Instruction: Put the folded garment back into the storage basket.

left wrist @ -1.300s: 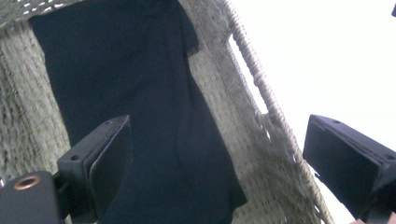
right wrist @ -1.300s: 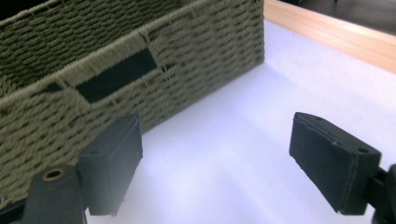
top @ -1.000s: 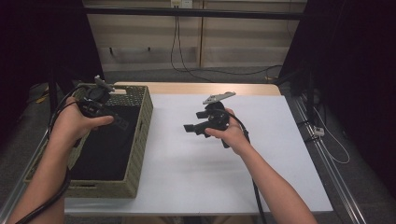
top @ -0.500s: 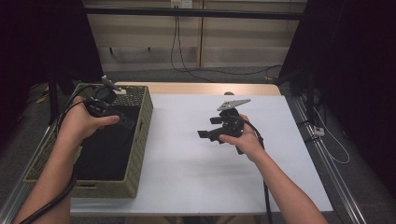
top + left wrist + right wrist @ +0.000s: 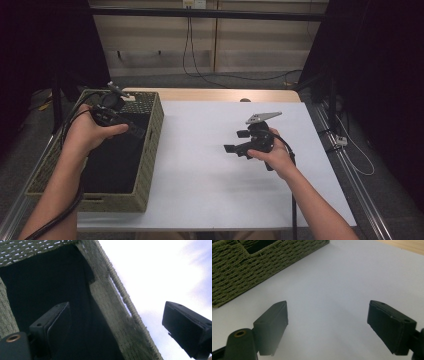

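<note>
— Left gripper (image 5: 134,131): where, and how wide?

— Held over the woven basket (image 5: 150,150), near its right wall. Jaws spread wide, nothing between them. In the left gripper view, one finger (image 5: 53,327) over the dark lining (image 5: 45,285) inside, the other finger (image 5: 186,331) past the rim, over the white table (image 5: 162,270). So the basket wall passing between the two fingers (below them, not touched).

— And the right gripper (image 5: 234,146)?

— Also wide open, empty. Hovering over the bare white surface, pointing toward the basket. Basket ahead of the fingertips and to their left in the right gripper view (image 5: 249,265), well apart from them.

— Anything inside the basket?

— Only dark lining seen; cannot tell more.
</note>
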Demonstrator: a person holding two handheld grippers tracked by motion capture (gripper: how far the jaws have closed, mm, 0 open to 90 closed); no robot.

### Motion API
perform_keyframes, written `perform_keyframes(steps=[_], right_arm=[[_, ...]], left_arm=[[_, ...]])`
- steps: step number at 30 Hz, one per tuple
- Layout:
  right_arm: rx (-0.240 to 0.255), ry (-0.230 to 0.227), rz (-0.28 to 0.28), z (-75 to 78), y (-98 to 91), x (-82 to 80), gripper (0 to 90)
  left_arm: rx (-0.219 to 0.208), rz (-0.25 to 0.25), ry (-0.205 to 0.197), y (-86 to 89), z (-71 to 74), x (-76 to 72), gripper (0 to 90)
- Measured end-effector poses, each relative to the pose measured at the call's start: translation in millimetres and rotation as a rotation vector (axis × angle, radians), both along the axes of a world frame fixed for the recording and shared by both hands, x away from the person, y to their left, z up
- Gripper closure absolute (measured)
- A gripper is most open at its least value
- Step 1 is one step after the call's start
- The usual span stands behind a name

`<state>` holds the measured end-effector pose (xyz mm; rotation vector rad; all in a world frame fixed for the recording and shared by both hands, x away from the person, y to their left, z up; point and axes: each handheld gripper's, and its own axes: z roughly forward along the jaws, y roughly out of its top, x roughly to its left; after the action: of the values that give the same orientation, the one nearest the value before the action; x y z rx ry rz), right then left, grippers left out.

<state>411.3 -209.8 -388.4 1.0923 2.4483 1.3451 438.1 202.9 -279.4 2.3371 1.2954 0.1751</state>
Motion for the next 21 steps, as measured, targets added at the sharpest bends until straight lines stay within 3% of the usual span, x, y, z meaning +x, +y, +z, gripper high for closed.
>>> perform_keyframes(steps=[12,21], right_arm=[[-0.028,0.015,-0.014,-9.7,-19.9,-13.5,16.3],[-0.036,0.023,-0.02,-15.4,-29.3,-19.7,16.4]], left_arm=[[-0.086,-0.002,-0.084,-3.2,-5.9,-6.1,7.8],[-0.155,0.0,-0.19,-2.7,-8.4,-14.7,6.7]])
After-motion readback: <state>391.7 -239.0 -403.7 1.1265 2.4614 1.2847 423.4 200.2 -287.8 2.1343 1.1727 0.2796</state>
